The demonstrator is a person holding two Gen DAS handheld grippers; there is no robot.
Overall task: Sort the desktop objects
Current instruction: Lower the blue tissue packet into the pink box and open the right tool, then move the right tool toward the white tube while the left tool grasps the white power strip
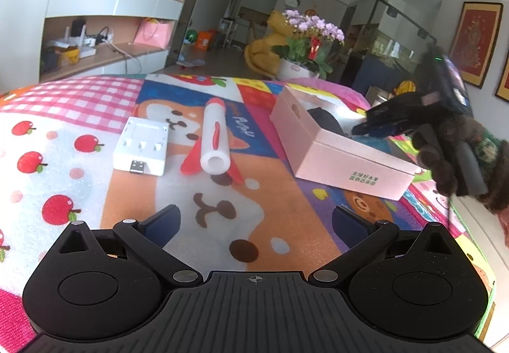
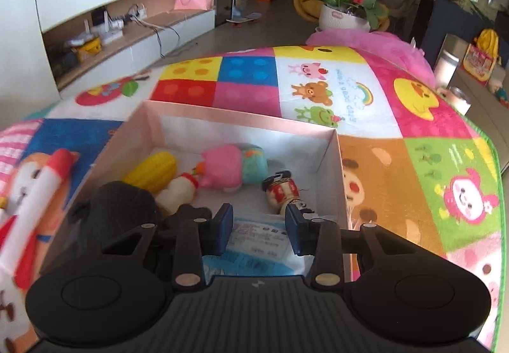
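Note:
A pink box (image 1: 337,158) stands on the colourful blanket at the right; it also shows in the right wrist view (image 2: 222,120). In it lie a yellow corn toy (image 2: 152,171), a pink plush (image 2: 226,168), a small white bottle (image 2: 178,190), a doll (image 2: 283,190), a black object (image 2: 117,203) and a white-blue packet (image 2: 254,244). My right gripper (image 2: 258,230) hangs over the box above the packet, its jaws partly apart and empty. A white-and-red rocket toy (image 1: 214,139) and a white charger box (image 1: 141,146) lie left of the box. My left gripper (image 1: 256,222) is open above the blanket.
A pot of purple orchids (image 1: 305,44) stands beyond the far edge of the blanket. Wall shelves (image 1: 105,31) with cables and a pink bag lie at the far left. The blanket's right edge (image 2: 496,194) drops off beside the box.

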